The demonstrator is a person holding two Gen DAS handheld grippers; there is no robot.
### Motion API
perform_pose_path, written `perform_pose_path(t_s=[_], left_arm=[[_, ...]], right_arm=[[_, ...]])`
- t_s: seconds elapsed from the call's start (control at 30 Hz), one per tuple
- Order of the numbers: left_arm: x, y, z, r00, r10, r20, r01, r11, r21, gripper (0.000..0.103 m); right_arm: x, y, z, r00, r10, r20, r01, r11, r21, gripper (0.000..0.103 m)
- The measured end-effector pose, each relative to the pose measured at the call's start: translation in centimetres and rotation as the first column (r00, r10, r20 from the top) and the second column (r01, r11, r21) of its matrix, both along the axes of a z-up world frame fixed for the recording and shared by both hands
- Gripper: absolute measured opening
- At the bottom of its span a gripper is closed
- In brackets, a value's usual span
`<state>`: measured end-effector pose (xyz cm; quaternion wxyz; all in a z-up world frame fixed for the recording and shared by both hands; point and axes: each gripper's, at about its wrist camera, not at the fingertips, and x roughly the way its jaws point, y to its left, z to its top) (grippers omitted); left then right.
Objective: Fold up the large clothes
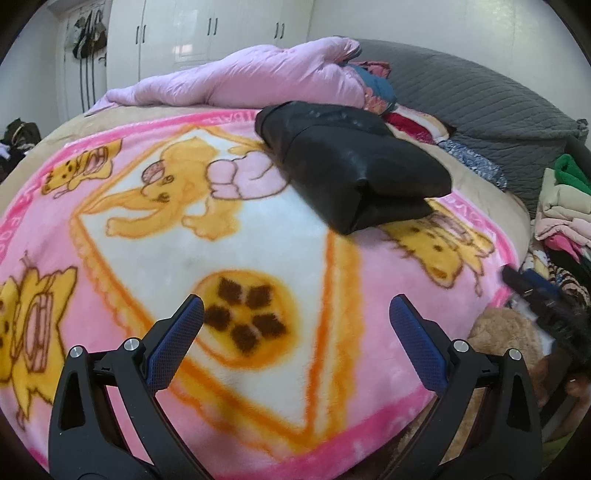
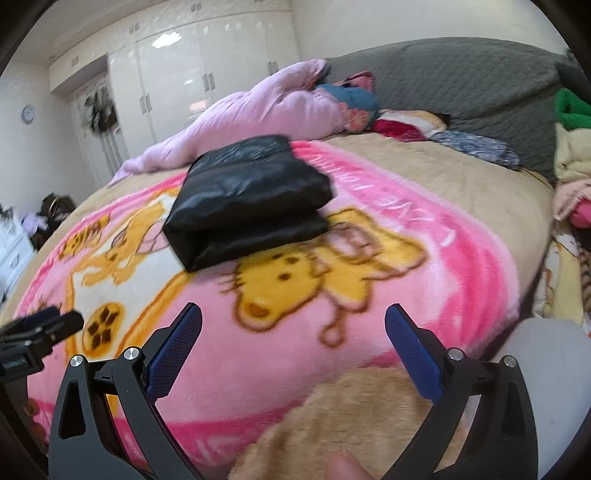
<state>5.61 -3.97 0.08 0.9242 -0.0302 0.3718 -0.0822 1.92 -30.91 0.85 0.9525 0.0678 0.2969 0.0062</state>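
Two grippers hang over the near edge of the bed (image 1: 110, 110), each with its jaws spread wide and nothing between them. At the far left of the room a pile of dark items sits on the floor, and white wardrobes (image 1: 207, 33) line the back wall. The left gripper (image 1: 295, 317) hovers above the near part of the pink cartoon blanket (image 1: 258, 240), over its white centre panel with the orange paw print; in the right wrist view the same gripper shows at the left edge, low over the blanket. Along the bed's far edge lies a crumpled pale pink duvet (image 1: 251, 77). The folded black garment (image 1: 351, 162) rests on the blanket toward the far right part of it, doubled over on itself with its fold facing the near side, well apart from both grippers. The right gripper (image 2: 293, 319) hovers above the blanket's near right corner, where a tan fleece layer (image 2: 332, 413) shows underneath. Behind the garment a grey quilted headboard (image 1: 480, 99) runs along the bed's far right side, and a stack of folded clothes (image 1: 561, 210) stands past the right edge.
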Motion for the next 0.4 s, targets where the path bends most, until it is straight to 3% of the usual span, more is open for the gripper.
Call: perform_pose_path(t_s=[0.13,0.17,0.23,0.3,0.37,0.4], left_arm=[[0.4,2.1,-0.1,1.0,0.027,-0.014,-0.027,1.0,-0.015,0.094],[0.7,3.1,0.0,0.999,0.046,-0.025,-0.046,0.999,-0.015,0.094],[1.5,6.4,0.0,0.993,0.101,-0.055,-0.102,0.995,-0.016,0.094],[2.1,12.3,0.0,0.966,0.244,-0.089,-0.244,0.97,0.001,0.094],[1.9,20.1,0.0,0.899,0.424,-0.11,-0.423,0.906,0.033,0.094],[1.7,23.5,0.1,0.862,0.495,-0.111,-0.491,0.869,0.062,0.094]], right_arm=[[-1.5,-3.9,0.6,0.987,-0.158,0.03,0.159,0.987,-0.018,0.099],[-1.9,-5.2,0.5,0.975,-0.22,0.033,0.221,0.975,-0.032,0.099],[-2.5,-9.3,-0.2,0.922,-0.387,0.002,0.386,0.92,-0.065,0.099],[-3.2,-14.5,-2.0,0.815,-0.572,-0.093,0.563,0.819,-0.109,0.099],[-4.7,-20.0,-4.2,0.681,-0.711,-0.174,0.699,0.703,-0.132,0.099],[-5.3,-21.8,-5.0,0.634,-0.748,-0.198,0.736,0.662,-0.144,0.099]])
